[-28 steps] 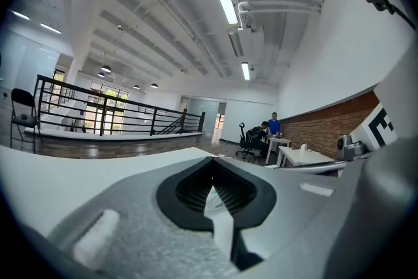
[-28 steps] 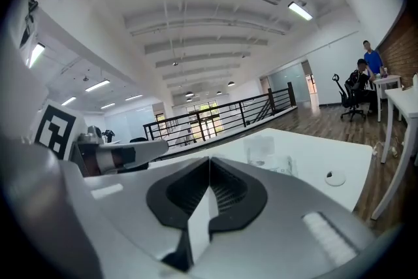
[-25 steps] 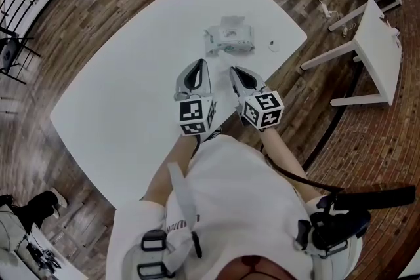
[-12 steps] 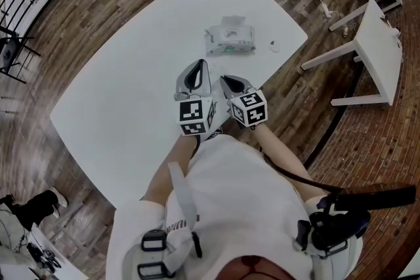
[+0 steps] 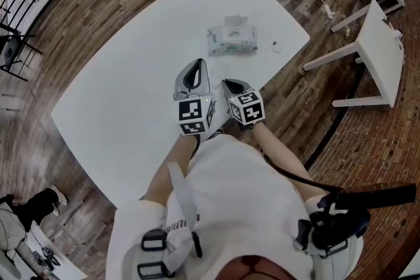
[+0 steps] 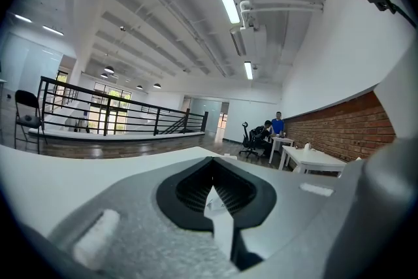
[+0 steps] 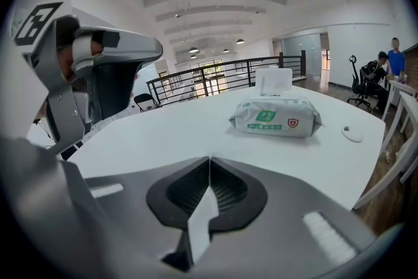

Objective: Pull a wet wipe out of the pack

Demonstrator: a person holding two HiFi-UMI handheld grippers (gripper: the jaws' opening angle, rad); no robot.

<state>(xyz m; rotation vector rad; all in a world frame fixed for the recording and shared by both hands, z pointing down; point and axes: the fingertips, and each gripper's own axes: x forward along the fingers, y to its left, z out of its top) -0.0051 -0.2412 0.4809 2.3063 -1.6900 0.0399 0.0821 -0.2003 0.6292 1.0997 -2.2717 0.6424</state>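
Ahead: wipe pack (image 5: 231, 38) crosswise on desk (image 5: 125, 82), well apart; right gripper (image 5: 230, 84) faces it, left gripper (image 5: 199, 64) alongside; all fingers closed, empty.

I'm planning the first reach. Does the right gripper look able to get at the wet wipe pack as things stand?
Probably yes: only bare table lies between the right gripper and the wet wipe pack. Its jaws are shut, so they would need opening first.

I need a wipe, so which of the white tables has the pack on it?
The big rounded table: the pack lies near its far right edge. The narrow table stands apart on the right.
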